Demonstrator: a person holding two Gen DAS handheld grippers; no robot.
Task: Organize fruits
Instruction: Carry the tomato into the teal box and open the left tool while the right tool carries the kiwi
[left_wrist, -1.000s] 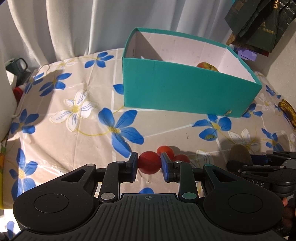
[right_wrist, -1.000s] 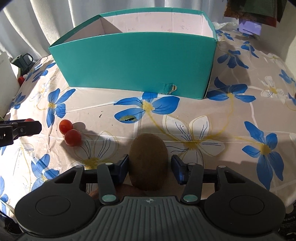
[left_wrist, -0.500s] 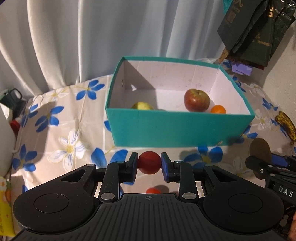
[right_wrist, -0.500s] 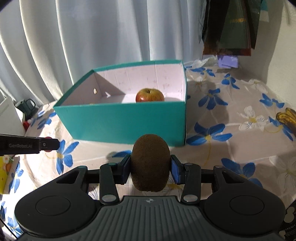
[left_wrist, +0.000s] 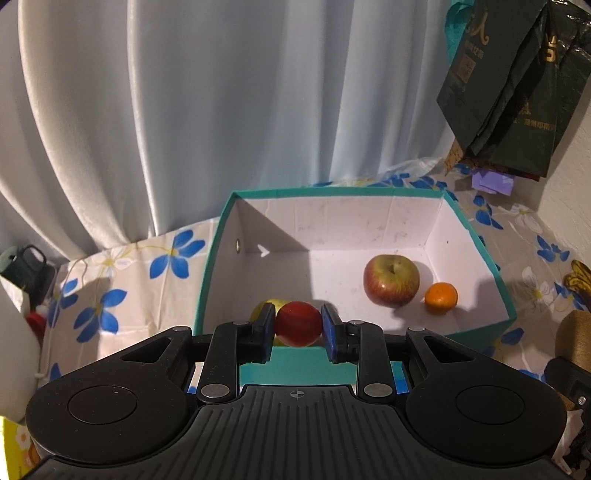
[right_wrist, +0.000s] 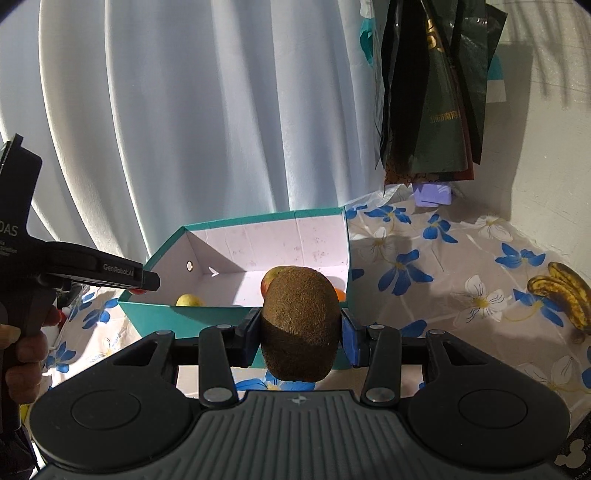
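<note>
Kiwi, brown, fuzzy, oval (right_wrist: 301, 325): clamped across its middle by right gripper (right_wrist: 301, 330), short of teal cardboard box (right_wrist: 207, 315). Likely soft; gentle squeeze advised. Left gripper (left_wrist: 298, 326) pinches small red smooth tomato (left_wrist: 298, 323) over box's near wall; probably slippery, fragile.

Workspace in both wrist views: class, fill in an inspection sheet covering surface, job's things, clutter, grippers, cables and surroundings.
Surface: table under a beige cloth with blue flowers.
Job's things: open teal cardboard box holding a red-green apple, a small orange citrus fruit and a yellow-green fruit.
Clutter: spotted bananas lying on the cloth.
Grippers: left gripper shut on a small red tomato; right gripper shut on a brown kiwi.
Cables: nothing seen.
Surroundings: white curtain; dark hanging bags.
</note>
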